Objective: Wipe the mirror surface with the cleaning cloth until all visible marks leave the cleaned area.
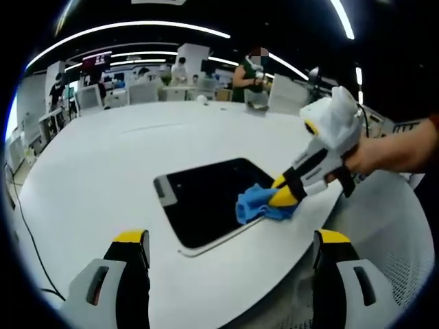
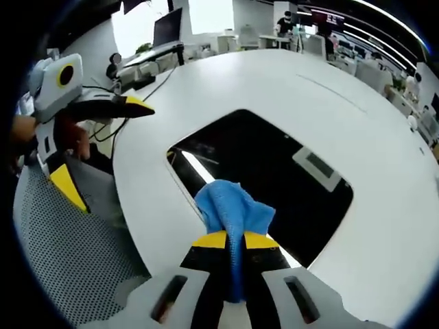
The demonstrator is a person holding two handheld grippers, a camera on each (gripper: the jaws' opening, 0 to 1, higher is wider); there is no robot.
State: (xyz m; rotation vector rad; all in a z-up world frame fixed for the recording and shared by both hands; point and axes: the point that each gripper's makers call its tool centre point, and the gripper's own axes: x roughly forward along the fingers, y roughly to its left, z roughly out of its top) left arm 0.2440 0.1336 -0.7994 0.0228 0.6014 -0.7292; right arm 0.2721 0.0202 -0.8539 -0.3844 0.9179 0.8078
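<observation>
1. The right gripper (image 2: 233,240) has its jaws clenched on the blue cleaning cloth (image 2: 232,209), pinched tight between the yellow tips.
2. The bunched cloth presses on the mirror (image 2: 274,171) at its near edge; the mirror lies flat on the white table (image 2: 370,137).
3. From the left gripper view, the right gripper (image 1: 282,195) comes in from the right with a hand (image 1: 367,157) behind it; the arm is cut off at the edge.
4. The cloth (image 1: 255,205) hides the mirror's (image 1: 206,195) right near corner.
5. The left gripper (image 1: 230,240) hovers over the table's near edge, jaws spread wide, nothing between them.
6. Marks on the dark glass are too hard to make out.
7. People at the far desks are blurred.
</observation>
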